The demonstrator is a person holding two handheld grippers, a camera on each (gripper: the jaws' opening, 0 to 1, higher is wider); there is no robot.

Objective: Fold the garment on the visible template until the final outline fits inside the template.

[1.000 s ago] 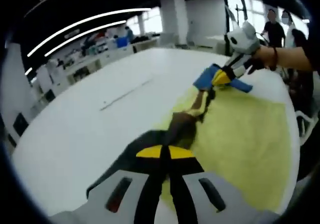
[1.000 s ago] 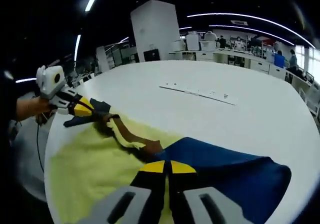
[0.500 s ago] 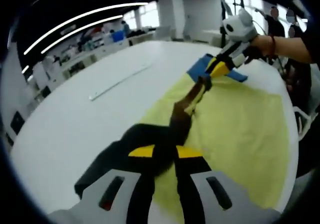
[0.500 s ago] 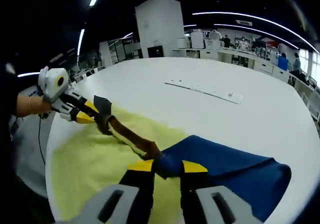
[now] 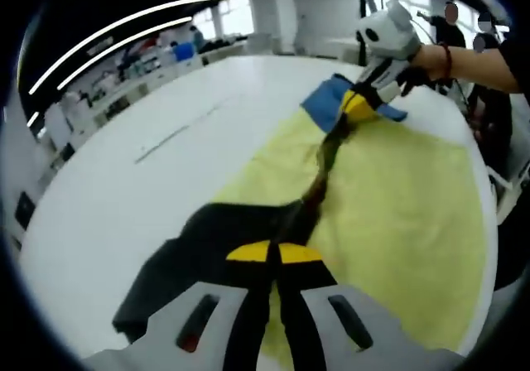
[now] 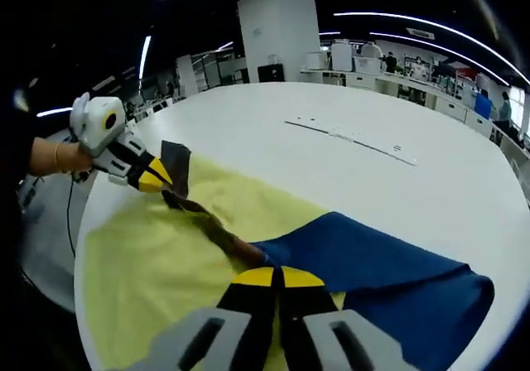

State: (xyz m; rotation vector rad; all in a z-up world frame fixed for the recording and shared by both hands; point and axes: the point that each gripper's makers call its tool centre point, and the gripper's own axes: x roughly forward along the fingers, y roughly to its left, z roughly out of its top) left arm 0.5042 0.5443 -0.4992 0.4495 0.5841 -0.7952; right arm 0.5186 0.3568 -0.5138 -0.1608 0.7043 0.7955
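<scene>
2 grippers, jaws pressed together: left gripper (image 5: 274, 255) and right gripper (image 6: 277, 277) each pinch 1 blue fabric garment (image 6: 389, 263), stretched over 1 yellow rectangular template (image 5: 397, 214) near white worktop (image 6: 331, 164) edge.

Half a second ago we see both pairs of jaws parted a little around the cloth; now the left gripper (image 5: 273, 259) and the right gripper (image 6: 277, 278) each have their yellow-tipped jaws pressed together again on the garment's edge, as they were a second ago. The dark blue fabric garment (image 6: 389, 259) is drawn tighter between the two grippers: the twisted brownish band (image 5: 319, 180) that sagged and bent between them now runs thinner and straighter. In the left gripper view, more of the dark cloth (image 5: 195, 255) spreads out to the left of the jaws, reaching further over the white table (image 5: 124, 180) beside the pale yellow template sheet (image 5: 397, 214).
</scene>
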